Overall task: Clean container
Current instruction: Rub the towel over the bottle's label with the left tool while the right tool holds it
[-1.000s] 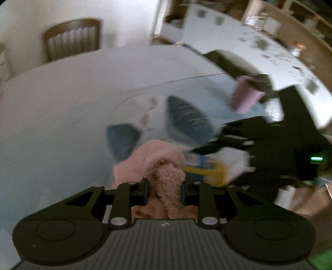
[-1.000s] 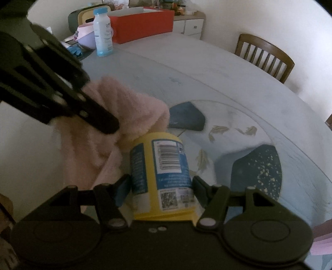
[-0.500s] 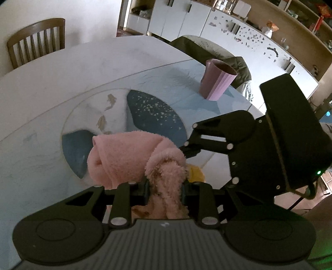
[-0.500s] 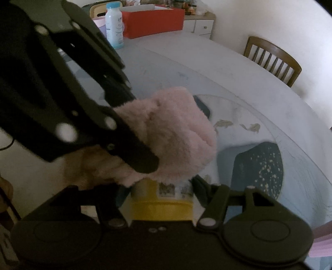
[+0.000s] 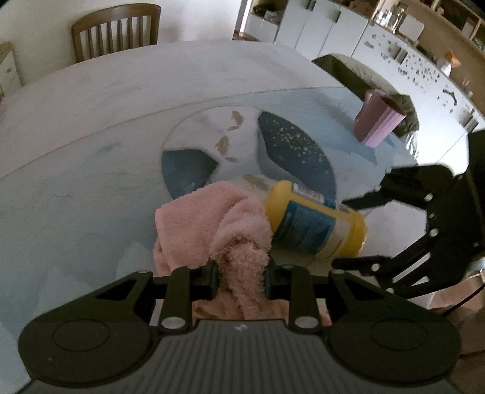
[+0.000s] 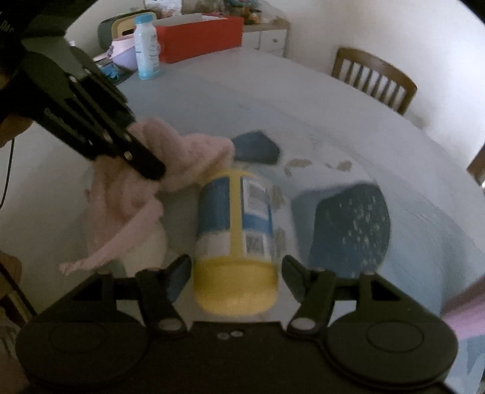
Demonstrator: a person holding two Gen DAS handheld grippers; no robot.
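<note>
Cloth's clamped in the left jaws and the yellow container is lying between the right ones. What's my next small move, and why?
Probably close the right gripper back onto the yellow container. Its jaws are opening, with gaps either side of the lid end, so the container lies loose. The pink cloth, clamped in the left gripper, touches its far end; wiping now would likely roll it.

Surface (image 5: 91, 127): pale, round, with a printed mat showing dark blue patches and small fish. Pink ribbed cup (image 5: 377, 121) upright at 2 o'clock, near the edge. Wooden chair (image 5: 116, 28) at 11 o'clock. In the right wrist view, white bottle (image 6: 146, 48) with blue cap at 11 o'clock, red box (image 6: 200, 38) just behind it.
</note>
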